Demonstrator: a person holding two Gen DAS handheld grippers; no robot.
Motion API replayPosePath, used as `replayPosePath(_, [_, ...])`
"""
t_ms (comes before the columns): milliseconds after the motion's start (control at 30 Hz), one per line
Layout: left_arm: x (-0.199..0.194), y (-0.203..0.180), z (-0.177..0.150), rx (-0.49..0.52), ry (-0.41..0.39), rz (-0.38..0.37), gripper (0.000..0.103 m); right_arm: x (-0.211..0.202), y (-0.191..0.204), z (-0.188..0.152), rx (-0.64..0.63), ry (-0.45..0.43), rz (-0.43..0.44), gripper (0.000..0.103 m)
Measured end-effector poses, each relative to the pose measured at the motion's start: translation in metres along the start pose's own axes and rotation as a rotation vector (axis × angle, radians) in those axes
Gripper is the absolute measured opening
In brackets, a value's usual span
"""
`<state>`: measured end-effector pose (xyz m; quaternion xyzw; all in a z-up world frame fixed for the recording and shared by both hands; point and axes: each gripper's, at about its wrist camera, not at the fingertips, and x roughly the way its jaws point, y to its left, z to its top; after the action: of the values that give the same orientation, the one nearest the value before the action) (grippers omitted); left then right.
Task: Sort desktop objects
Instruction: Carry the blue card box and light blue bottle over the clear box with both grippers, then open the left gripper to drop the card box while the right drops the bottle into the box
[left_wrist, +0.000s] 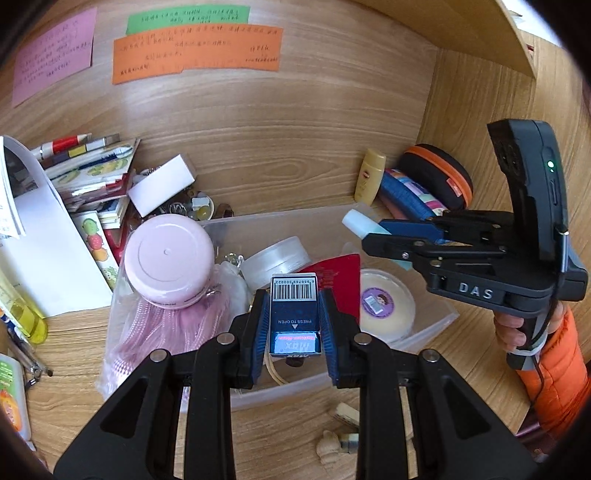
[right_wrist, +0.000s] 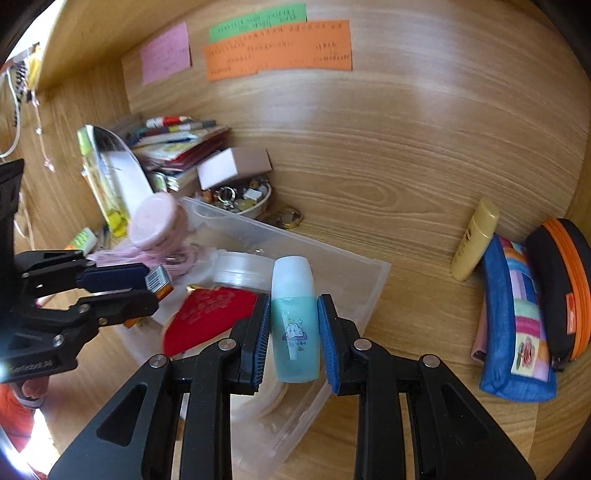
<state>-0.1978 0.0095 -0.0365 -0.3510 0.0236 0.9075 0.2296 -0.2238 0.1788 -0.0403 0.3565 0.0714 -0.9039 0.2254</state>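
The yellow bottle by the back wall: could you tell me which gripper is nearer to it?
Right. The right gripper, shut on the teal bottle, is over the bin's right end, nearer the yellow bottle. The left gripper, holding a small box, is further left.

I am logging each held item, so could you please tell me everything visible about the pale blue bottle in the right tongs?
The pale blue bottle is a small translucent plastic one with a rounded white cap and a cartoon cloud printed on its front. It stands roughly upright, cap pointing away from the camera, clamped at mid-body between the blue pads of the right tongs. It hangs above the clear plastic bin, apparently touching nothing but the pads. The left wrist view shows only its cap end.
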Motion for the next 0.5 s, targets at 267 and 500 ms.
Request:
replayPosePath(267, [0.012,0.004,0.003,-0.007,0.032,0.000,0.026,0.021,0.005,0.003,-0.055,0.041,-0.038,0.023])
replayPosePath(500, [0.019,0.007,0.002,-0.015,0.030,-0.015,0.026,0.032,0.007,0.006,-0.070,0.057,-0.062,0.023])
